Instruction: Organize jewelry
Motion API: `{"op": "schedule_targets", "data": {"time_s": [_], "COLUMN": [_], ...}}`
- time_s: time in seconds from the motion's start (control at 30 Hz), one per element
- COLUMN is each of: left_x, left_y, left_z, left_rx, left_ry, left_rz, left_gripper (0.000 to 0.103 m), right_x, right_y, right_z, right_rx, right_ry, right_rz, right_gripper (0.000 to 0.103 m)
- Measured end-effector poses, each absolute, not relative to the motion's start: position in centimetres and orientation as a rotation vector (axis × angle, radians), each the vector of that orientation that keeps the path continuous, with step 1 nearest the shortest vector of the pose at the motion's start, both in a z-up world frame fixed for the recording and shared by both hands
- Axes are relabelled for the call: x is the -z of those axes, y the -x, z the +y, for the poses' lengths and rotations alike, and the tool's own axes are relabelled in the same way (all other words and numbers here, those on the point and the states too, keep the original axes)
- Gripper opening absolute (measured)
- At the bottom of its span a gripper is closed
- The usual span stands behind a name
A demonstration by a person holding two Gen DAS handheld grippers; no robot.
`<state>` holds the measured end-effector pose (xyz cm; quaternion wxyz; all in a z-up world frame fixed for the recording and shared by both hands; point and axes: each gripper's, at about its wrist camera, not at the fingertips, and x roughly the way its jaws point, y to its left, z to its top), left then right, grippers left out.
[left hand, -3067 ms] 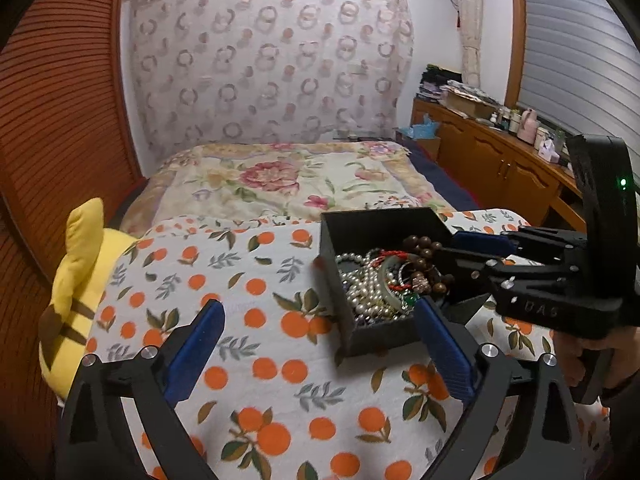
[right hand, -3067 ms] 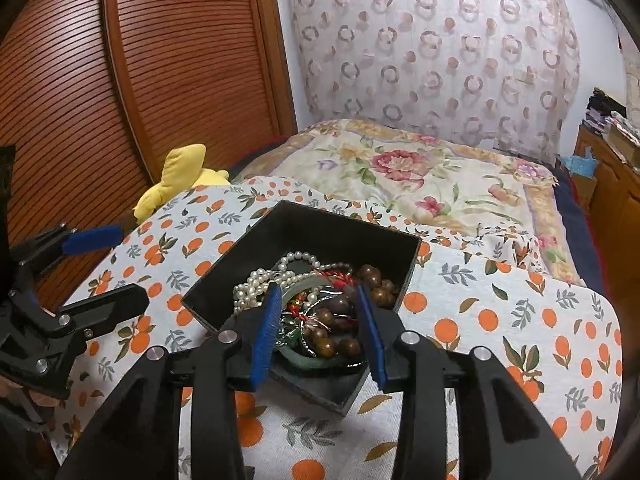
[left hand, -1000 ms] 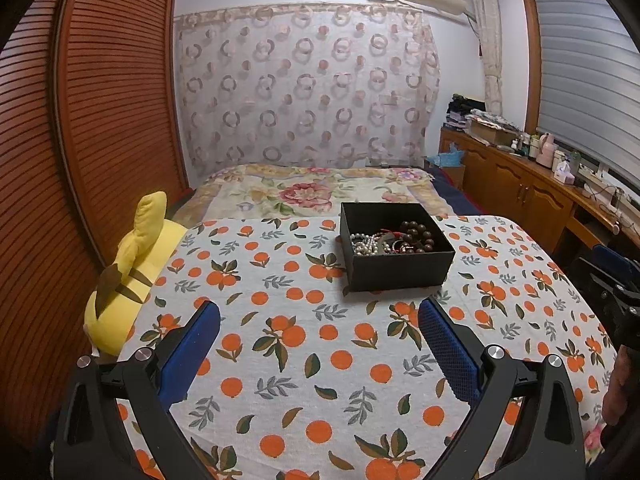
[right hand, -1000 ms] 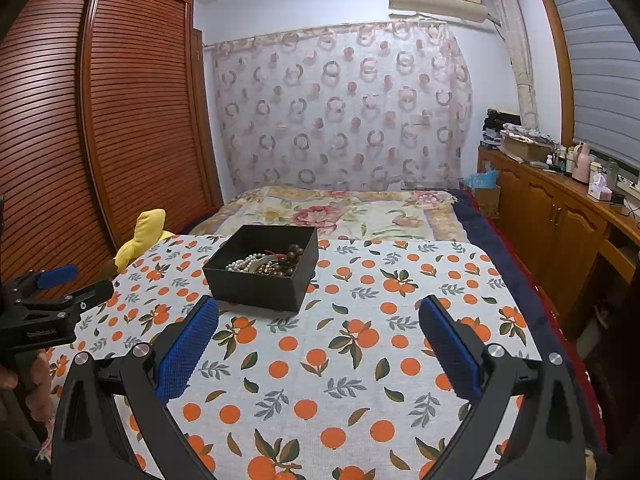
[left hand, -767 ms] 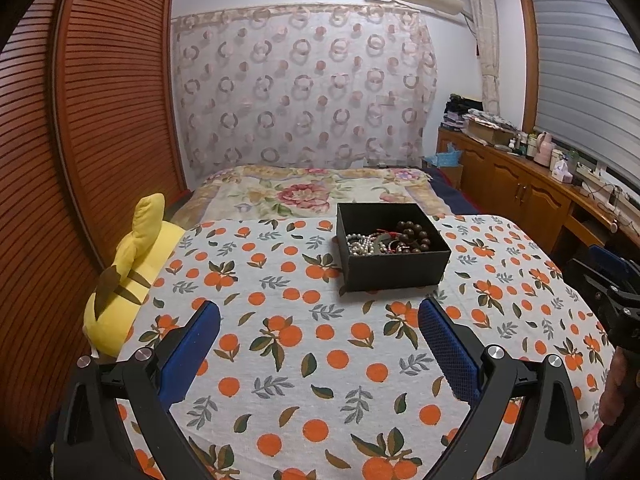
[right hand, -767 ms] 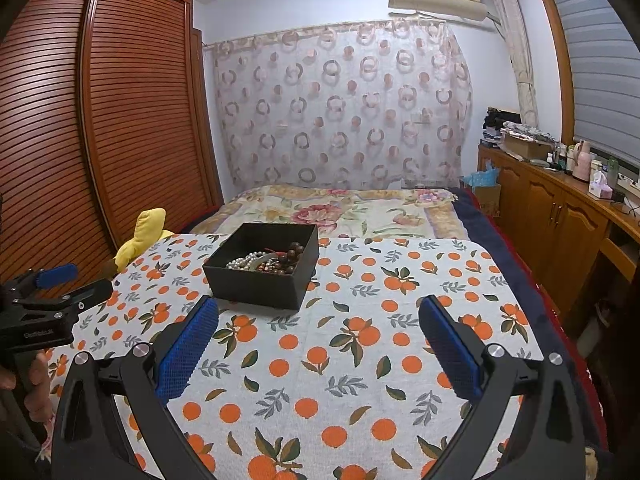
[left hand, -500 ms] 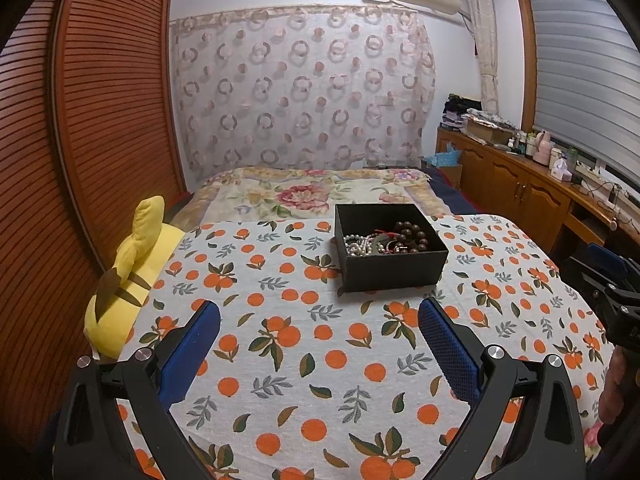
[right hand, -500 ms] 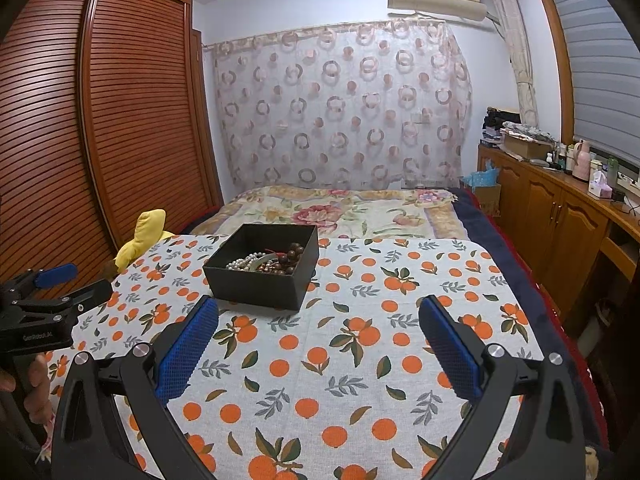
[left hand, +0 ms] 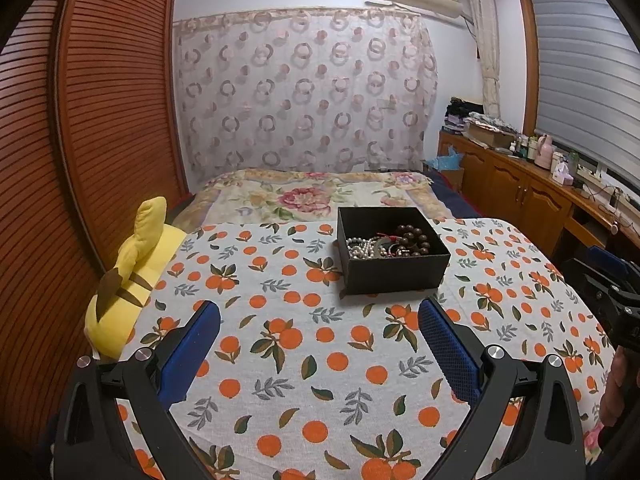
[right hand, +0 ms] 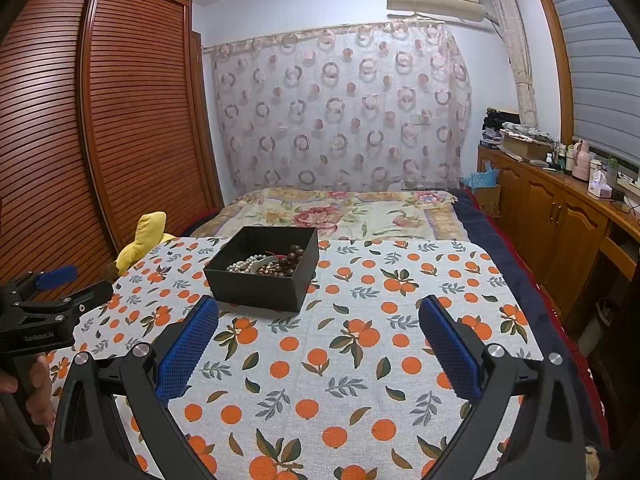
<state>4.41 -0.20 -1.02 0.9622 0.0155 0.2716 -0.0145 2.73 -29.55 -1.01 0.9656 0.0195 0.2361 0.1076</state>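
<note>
Hovering wide apart and holding nothing above the near edge of the worktop: left hand-held gripper and right hand-held gripper. Sitting toward the far edge on the orange-print cloth: black box filled with tangled jewelry. Lying off the left edge: yellow plush toy.

We record one black square box, lidless, upright on the orange-print cloth, its near wall plain. Inside we find jewelry heaped together: a white pearl strand at the left, dark brown wooden beads at the right, red cord between them.
</note>
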Motion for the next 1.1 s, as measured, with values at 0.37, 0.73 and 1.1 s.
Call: {"op": "schedule_targets", "data": {"time_s": [0.37, 0.73, 1.1], "left_x": [0.93, 0.95, 0.93], "left_y": [-4.40, -4.45, -4.49], "left_z": [-0.06, 0.05, 0.12], "left_rx": [0.028, 0.028, 0.031], "left_ry": [-0.028, -0.028, -0.027], "left_rz": [0.544, 0.543, 0.545], "left_gripper": [0.096, 0.096, 0.096], "right_x": [1.02, 1.12, 1.23], "right_y": [-2.72, -2.69, -2.75], "right_z": [-29.59, -29.49, -29.36], "right_rx": [-0.217, -0.218, -0.217], "right_ry": [-0.040, -0.041, -0.041], "right_rz": [0.477, 0.475, 0.473], "right_gripper": [0.101, 0.101, 0.101]}}
